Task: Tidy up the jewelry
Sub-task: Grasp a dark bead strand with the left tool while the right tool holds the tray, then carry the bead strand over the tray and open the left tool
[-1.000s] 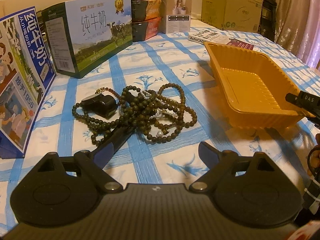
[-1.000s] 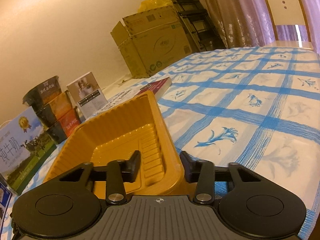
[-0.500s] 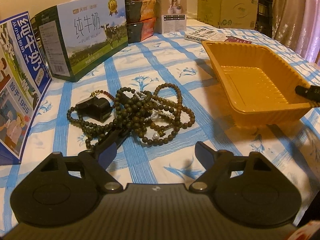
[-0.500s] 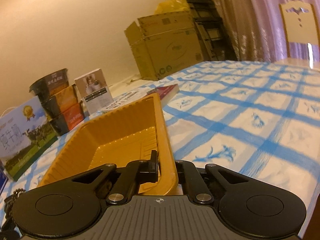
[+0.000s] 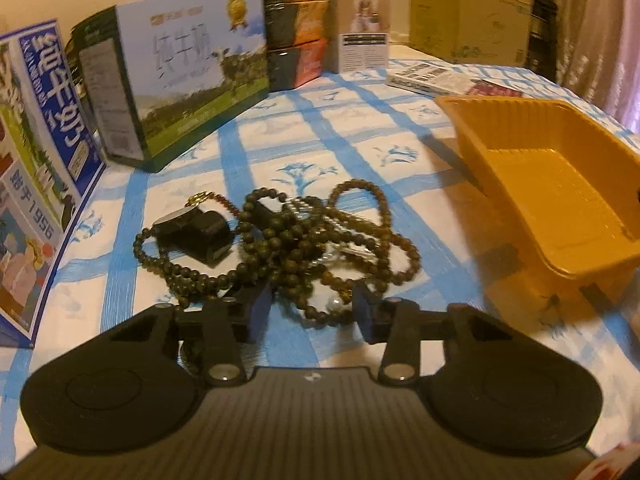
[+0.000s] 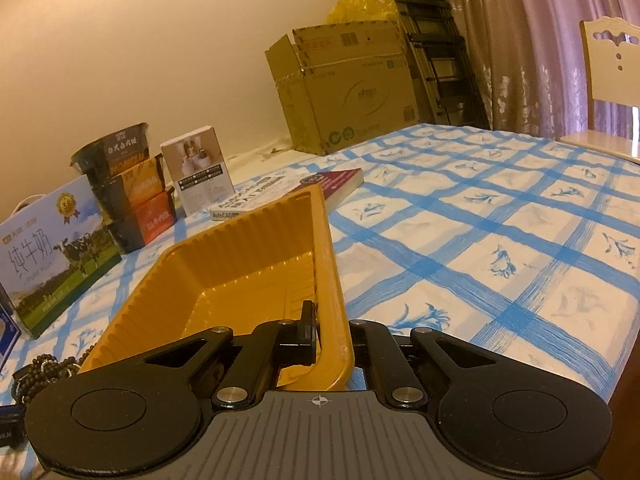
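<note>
A tangle of dark bead strands point(image 5: 300, 240) with a small black object point(image 5: 196, 232) lies on the blue-checked cloth. My left gripper point(image 5: 312, 308) is at the pile's near edge, its jaws closing, with a few strands lying between the fingertips and gaps still showing beside the pads. The yellow plastic tray point(image 5: 516, 101) stands to the right of the beads. In the right wrist view, my right gripper point(image 6: 332, 332) is shut on the near rim of the tray point(image 6: 248, 248), which is tipped up at that end. The tray is empty. The beads point(image 6: 44, 364) show at the far left.
Milk cartons point(image 5: 192, 76) and a blue box point(image 5: 36, 152) stand to the left, with stacked bowls point(image 5: 296, 32), a white box point(image 5: 362, 36) and books point(image 5: 432, 76) behind. Cardboard boxes point(image 6: 348, 92) and a chair point(image 6: 612, 60) lie beyond the table. The table edge point(image 6: 624, 360) is close on the right.
My left gripper has moved forward to the bead pile and its jaws have narrowed. The right gripper's jaws have shut on the tray rim, and that end of the tray has tilted up.
</note>
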